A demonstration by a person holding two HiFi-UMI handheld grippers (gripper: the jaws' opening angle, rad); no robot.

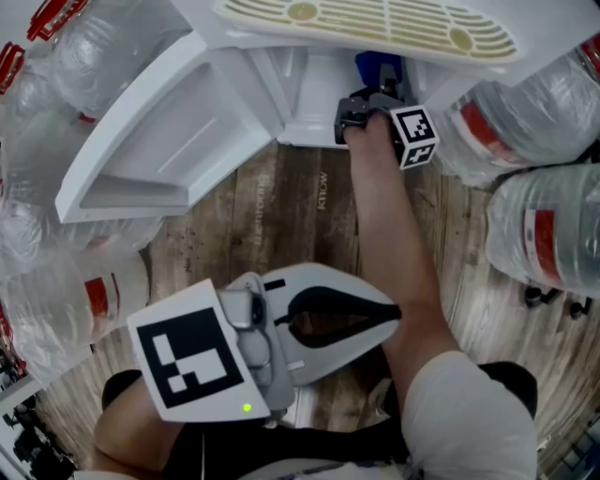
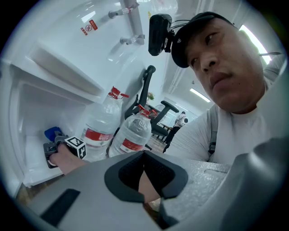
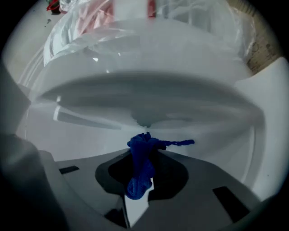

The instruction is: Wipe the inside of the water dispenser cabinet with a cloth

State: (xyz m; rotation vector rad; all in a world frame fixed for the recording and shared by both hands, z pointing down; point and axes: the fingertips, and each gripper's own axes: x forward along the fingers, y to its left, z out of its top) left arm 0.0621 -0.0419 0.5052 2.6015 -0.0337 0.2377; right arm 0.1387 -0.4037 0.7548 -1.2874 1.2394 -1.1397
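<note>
The white dispenser cabinet stands with its door swung out to the left. My right gripper reaches into the cabinet's lower opening, shut on a bunched blue cloth. In the right gripper view the cloth hangs between the jaws of the right gripper, close to the white inner wall. My left gripper is held low near my body over the wooden floor, jaws closed with nothing in them. The left gripper view shows the left gripper and, far off, the cloth inside the cabinet.
Large water jugs crowd both sides: two at right, others at left and top left. A beige drip grille juts out above the opening. Bare wooden floor lies before the cabinet.
</note>
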